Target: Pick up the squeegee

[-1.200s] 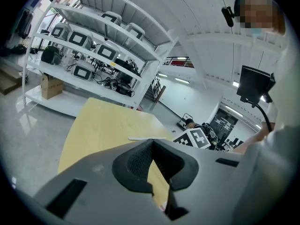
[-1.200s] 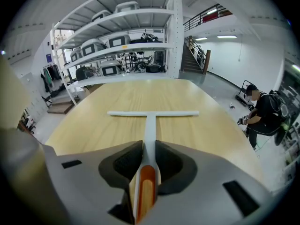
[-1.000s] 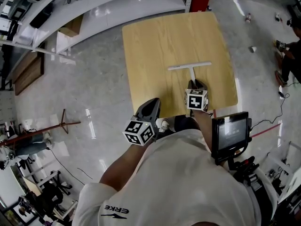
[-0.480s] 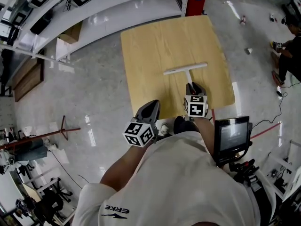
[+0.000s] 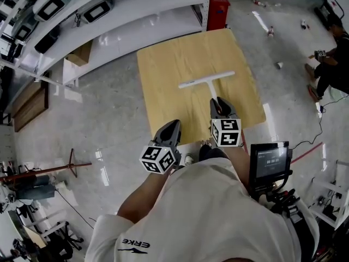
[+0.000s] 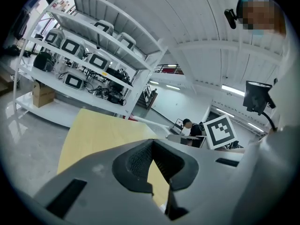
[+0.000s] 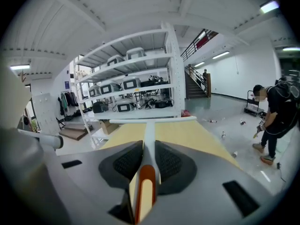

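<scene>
One view, right gripper view, shows squeegee orange handle end.

My head camera sits above the shoulders and looks steeply down on the worktop from well off. Each other camera rides just behind its tongs, close on the jaws: left tongs, right tongs, both facing almost level across the worktop toward the shelves. All three share the worktop. Head and right views share the squeegee.

Bright, even overhead light; floor glare; fisheye-warped edges
</scene>
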Motion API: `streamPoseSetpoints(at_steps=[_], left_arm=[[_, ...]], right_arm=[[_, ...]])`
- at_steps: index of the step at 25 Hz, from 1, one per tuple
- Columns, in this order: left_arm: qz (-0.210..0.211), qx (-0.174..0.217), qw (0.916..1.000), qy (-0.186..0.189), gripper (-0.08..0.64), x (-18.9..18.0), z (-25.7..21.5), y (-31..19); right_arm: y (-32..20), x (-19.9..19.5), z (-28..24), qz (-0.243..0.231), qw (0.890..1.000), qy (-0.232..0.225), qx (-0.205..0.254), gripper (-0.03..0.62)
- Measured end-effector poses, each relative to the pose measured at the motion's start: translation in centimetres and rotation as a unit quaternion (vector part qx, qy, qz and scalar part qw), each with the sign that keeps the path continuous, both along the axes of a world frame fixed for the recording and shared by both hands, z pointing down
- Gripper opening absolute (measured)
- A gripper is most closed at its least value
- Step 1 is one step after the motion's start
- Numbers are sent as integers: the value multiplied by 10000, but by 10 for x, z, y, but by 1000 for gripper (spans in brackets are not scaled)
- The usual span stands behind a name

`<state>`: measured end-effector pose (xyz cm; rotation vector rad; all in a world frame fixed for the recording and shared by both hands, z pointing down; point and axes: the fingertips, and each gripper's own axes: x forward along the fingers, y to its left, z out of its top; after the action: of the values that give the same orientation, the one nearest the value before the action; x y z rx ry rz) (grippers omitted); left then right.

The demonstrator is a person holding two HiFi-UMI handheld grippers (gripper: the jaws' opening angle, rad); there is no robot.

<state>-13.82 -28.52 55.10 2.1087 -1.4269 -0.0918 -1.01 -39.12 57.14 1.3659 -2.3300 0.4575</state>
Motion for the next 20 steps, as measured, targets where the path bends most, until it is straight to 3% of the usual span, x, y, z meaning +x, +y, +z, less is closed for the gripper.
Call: streamPoseSetpoints(at_steps=[12,17,20], left_arm=[[-142,425,9989,103,3,-18,-24,-8],[-69,577,9982,165,3,-22,-41,19],[-43,664,9976,187,3,-6,-56,35]], right_arm=[[19,-11,-65,-57,9976,-527,453,86],[62,-10,-84,42,9968,-625,498,86],[88,14,-97,106,9965,-630,537,86]])
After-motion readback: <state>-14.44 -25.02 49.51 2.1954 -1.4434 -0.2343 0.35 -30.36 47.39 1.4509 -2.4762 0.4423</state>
